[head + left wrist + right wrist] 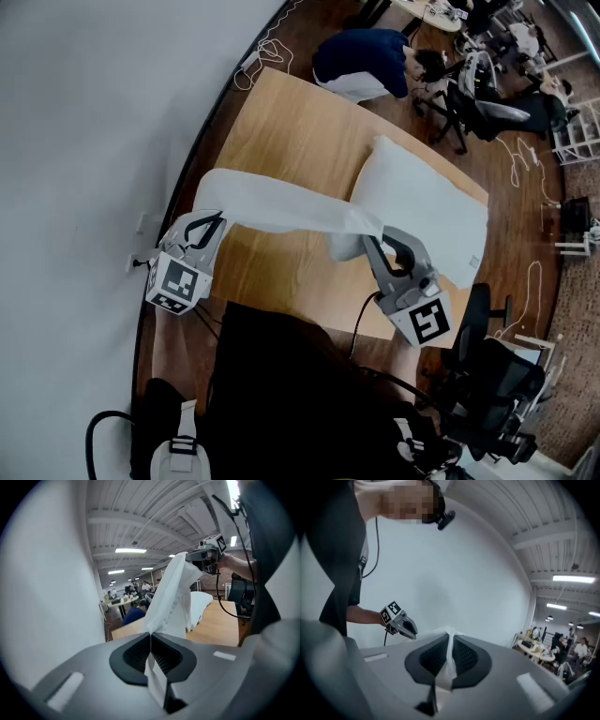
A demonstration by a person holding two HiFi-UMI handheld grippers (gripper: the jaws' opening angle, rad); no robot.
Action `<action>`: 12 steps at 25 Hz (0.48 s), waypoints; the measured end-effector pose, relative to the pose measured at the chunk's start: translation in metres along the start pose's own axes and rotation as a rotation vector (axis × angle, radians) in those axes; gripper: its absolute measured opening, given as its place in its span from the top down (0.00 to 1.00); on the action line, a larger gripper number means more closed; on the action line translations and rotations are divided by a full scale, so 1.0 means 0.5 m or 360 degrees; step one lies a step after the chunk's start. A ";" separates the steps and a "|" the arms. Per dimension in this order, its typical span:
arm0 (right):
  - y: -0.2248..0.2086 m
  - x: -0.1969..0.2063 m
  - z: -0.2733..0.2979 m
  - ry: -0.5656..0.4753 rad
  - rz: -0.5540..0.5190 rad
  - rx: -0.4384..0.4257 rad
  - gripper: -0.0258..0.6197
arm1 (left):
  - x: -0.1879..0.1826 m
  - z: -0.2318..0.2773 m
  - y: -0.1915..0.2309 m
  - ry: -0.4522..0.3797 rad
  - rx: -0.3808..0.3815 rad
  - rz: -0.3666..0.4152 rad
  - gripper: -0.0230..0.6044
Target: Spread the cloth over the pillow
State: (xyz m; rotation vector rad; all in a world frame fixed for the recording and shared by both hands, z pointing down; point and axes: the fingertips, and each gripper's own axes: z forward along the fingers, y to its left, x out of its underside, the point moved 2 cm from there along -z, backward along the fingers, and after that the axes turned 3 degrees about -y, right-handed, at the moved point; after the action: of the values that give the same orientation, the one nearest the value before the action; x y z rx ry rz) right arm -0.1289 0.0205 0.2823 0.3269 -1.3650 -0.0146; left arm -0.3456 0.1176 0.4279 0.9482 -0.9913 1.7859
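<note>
Head view first: the cloth hangs as a long white band strung between the two tools, lifted off the wooden surface. The left tool has one end out by the surface's left edge. The right tool has the other end right at the near corner of the pillow, which lies white and plump along the right side of the surface. Only this view gives that layout.

The left gripper view shows what the head view can't. Its jaws are clenched tight, a thin fold of cloth is pinched in the seam between them, and a short tail pokes out behind. From there the fabric runs up in a creased, twisted sheet to the other tool.

The right gripper view shows the same on its side: jaws clamped on a narrow bunched strip of cloth. The left tool shows across the way, low against the pale wall.

The cloth is plain white, wrinkled and sagging a little mid-span, and it is not yet spread over the pillow.
</note>
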 end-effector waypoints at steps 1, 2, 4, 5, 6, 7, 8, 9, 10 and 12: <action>0.009 0.008 -0.032 0.0005 -0.0028 -0.0031 0.94 | -0.009 -0.002 -0.030 0.0022 0.0057 0.0046 0.94; 0.020 0.027 -0.064 0.0039 -0.0048 -0.0068 0.94 | -0.010 -0.001 -0.067 0.0060 0.0137 0.0080 0.94; 0.056 0.127 -0.136 0.0278 -0.0036 -0.0179 0.94 | 0.041 0.016 -0.178 0.0218 0.0421 0.0072 0.94; 0.080 0.214 -0.178 0.0490 -0.0002 -0.0247 0.94 | 0.091 0.030 -0.250 0.0336 0.0609 0.0034 0.94; 0.109 0.317 -0.222 0.0730 0.0039 -0.0319 0.94 | 0.151 0.045 -0.325 0.0465 0.0799 -0.0011 0.94; 0.139 0.430 -0.270 0.0970 0.0078 -0.0397 0.94 | 0.209 0.060 -0.399 0.0589 0.0975 -0.0052 0.94; 0.173 0.544 -0.320 0.1188 0.0126 -0.0478 0.94 | 0.260 0.073 -0.469 0.0693 0.1132 -0.0087 0.94; 0.209 0.652 -0.369 0.1363 0.0197 -0.0550 0.94 | 0.298 0.086 -0.532 0.0770 0.1271 -0.0116 0.94; 0.245 0.743 -0.411 0.1490 0.0290 -0.0602 0.94 | 0.324 0.095 -0.589 0.0830 0.1392 -0.0126 0.94; 0.303 0.860 -0.465 0.1643 0.0468 -0.0617 0.94 | 0.352 0.100 -0.674 0.0923 0.1563 -0.0072 0.94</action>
State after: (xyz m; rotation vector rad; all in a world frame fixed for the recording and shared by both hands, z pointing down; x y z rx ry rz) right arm 0.1586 0.1311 0.6909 -0.1968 -0.3523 0.1189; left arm -0.0859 0.2340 0.6851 0.8763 0.3295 2.3306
